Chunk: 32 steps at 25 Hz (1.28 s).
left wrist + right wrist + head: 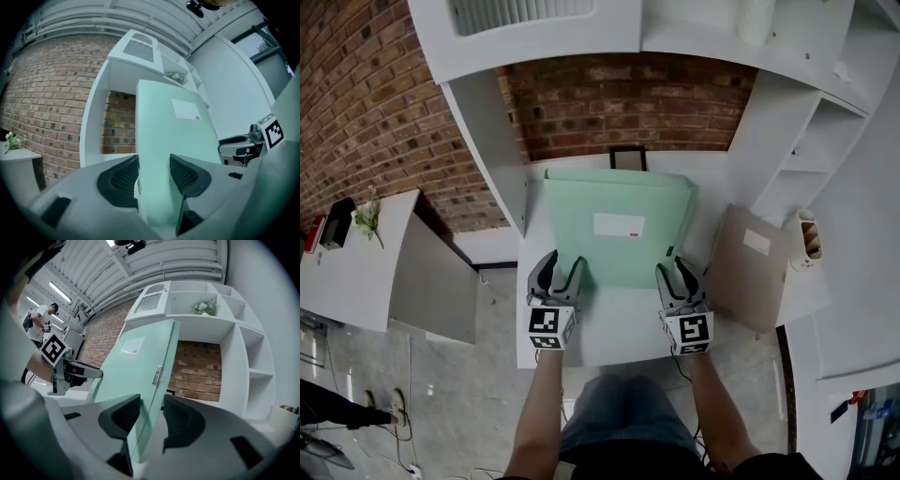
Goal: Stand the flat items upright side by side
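Beyond the fingers, a brick wall [628,103] is noted inside a white shelf unit [487,141], and a small black frame [628,157] is seen at the wall's foot. To the right of the right fingers, well apart from them, a grey-brown flat folder [750,262] is recorded, with a cream container [807,236] just past it. The way from the fingers to the wall is taken up by the mint-green folder [619,234].

The mint-green folder is broad and flat, with 1 white label [619,225] on its face. It is held over the white table [609,342], with its lower edge at the fingers and its face tilted back toward the wall.

The left gripper [562,274] is closed on the folder's lower left corner, and the right gripper [677,274] on its lower right corner. In each case the folder is clamped between the 2 fingers. Both grippers are held level, and the 2 forearms are stretched forward side by side.
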Tool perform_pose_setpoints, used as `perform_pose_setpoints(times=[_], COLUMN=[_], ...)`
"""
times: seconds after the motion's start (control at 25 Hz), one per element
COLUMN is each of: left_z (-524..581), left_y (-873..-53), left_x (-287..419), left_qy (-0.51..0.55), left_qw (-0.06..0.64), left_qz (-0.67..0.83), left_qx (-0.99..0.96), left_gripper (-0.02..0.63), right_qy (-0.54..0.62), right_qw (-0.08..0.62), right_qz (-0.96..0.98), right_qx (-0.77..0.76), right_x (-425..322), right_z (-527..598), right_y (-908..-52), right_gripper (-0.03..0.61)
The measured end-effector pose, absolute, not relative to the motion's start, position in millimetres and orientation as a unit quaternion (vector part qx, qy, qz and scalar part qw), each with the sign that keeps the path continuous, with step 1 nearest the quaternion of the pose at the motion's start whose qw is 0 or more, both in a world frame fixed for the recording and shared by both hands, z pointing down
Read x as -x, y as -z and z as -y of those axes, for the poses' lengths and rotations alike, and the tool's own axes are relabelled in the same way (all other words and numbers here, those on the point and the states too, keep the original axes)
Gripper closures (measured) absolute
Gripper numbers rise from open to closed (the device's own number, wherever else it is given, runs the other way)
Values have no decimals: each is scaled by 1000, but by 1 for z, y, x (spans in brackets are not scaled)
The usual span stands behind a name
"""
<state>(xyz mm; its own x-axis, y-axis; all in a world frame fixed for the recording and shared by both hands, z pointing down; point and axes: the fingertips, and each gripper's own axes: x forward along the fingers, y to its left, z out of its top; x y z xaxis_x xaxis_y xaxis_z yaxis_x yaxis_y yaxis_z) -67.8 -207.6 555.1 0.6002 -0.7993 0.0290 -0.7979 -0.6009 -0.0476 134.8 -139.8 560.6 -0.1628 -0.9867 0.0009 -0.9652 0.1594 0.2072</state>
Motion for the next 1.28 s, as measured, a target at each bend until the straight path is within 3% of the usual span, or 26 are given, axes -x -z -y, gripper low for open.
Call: perform_pose_setpoints(times=[0.44, 0.84, 1.28], left_z=[193, 176, 172], left_y=[-560, -562, -564], left_x=[73, 80, 83], left_qy=[36, 106, 124], left_qw=[1, -64, -67], left_qz=[-444, -439, -433], left_qx=[895, 890, 890], left_gripper=[404, 414, 425], right_qy=[37, -69, -98], right_qw=[73, 101, 101], right_qz=[773, 795, 829], right_qx=[-629, -594, -541], right_x=[-130, -130, -125], right_z=[127, 124, 123], right_y=[-566, -565, -565], right_gripper=[433, 437, 421])
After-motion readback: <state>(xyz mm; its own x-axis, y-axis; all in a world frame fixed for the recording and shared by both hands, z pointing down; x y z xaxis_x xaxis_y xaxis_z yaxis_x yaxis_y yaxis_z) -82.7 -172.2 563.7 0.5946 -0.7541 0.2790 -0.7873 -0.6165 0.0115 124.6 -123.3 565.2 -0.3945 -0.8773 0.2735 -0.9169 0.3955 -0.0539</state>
